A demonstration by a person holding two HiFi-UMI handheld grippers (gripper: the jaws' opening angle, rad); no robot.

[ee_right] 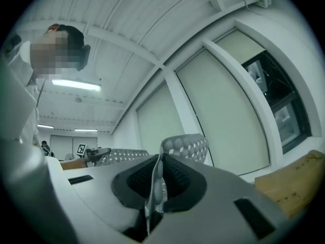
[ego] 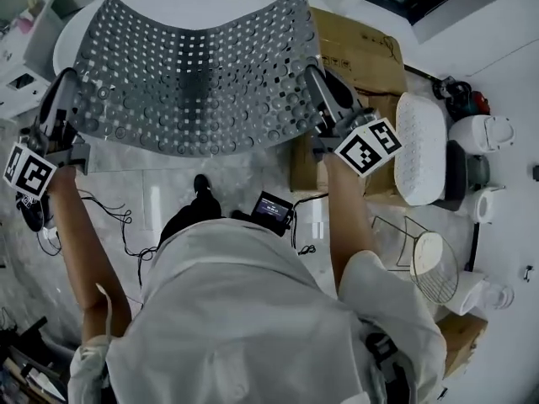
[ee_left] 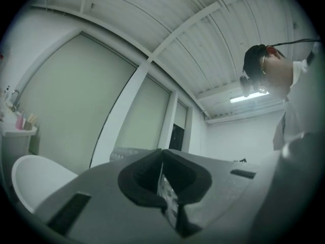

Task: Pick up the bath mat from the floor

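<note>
Bath mat (ego: pixel 194 66) between my tongs: grey, rows of pale holes and round dots all over. My left tongs (ego: pixel 71 87) and right tongs (ego: pixel 317 81) wear black-and-white square markers. Beyond the right one, a brown cardboard box (ego: pixel 362 49).

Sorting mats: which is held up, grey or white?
The grey perforated mat, clamped between the left gripper and right gripper; the white dotted mat lies ungripped at the right.

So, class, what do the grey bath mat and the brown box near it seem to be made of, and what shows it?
Bath mat: probably soft rubber or plastic, matte grey; it sags between its held ends and is full of holes. Box: likely cardboard, matte brown, with printed marks.
</note>
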